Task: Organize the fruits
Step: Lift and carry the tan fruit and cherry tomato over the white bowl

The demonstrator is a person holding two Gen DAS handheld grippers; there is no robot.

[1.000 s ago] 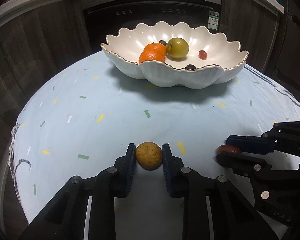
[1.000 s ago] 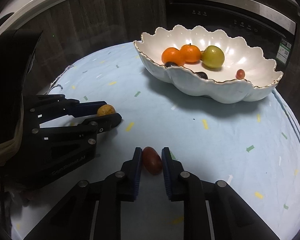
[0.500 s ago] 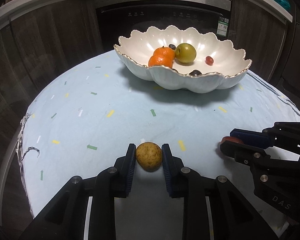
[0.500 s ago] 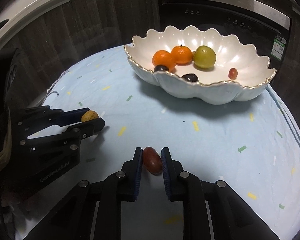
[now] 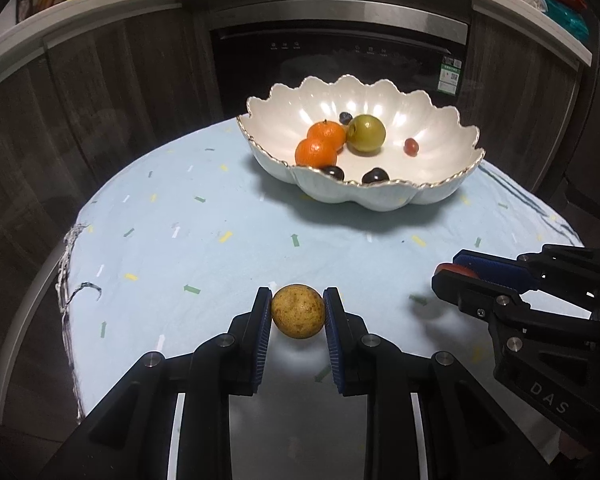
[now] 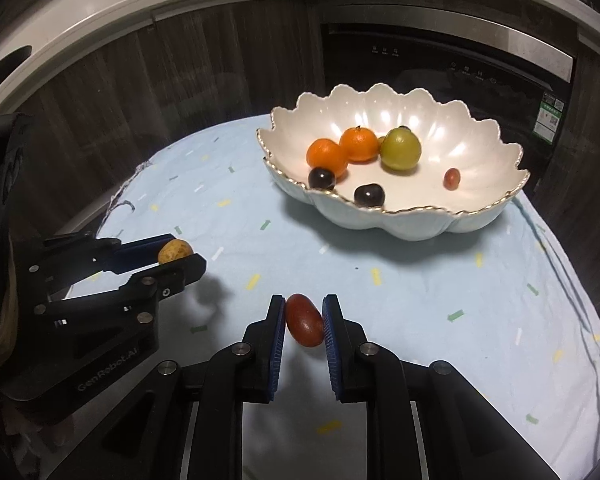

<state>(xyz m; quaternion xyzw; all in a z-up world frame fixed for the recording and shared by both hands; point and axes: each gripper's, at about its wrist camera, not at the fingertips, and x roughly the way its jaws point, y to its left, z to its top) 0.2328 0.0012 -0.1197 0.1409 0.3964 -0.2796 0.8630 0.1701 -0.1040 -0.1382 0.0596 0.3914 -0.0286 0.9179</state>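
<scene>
The left claw [image 5: 297, 312] is clamped on a round, speckled yellow-brown fruit [image 5: 297, 311], pads pressing it from both sides. The right claw [image 6: 304, 320] is clamped on an oblong dark red fruit [image 6: 305, 319], which sits tilted between its pads. In the left wrist view the right claw lies at about 3 o'clock from the left one, well apart; both hang over the pale blue tablecloth [image 5: 204, 240], each casting a shadow on the cloth.

The scalloped white bowl [image 5: 380, 196] stands at about 1 o'clock from the left claw and 1 o'clock from the right, well apart from both. It already holds two oranges [image 5: 316, 153], a green fruit [image 5: 366, 133], a small red one and some dark ones.

The step in hand looks like the carry. Next, each claw needs to clear the gold rim, reach over bare bowl floor, then let go low so nothing rolls.
</scene>
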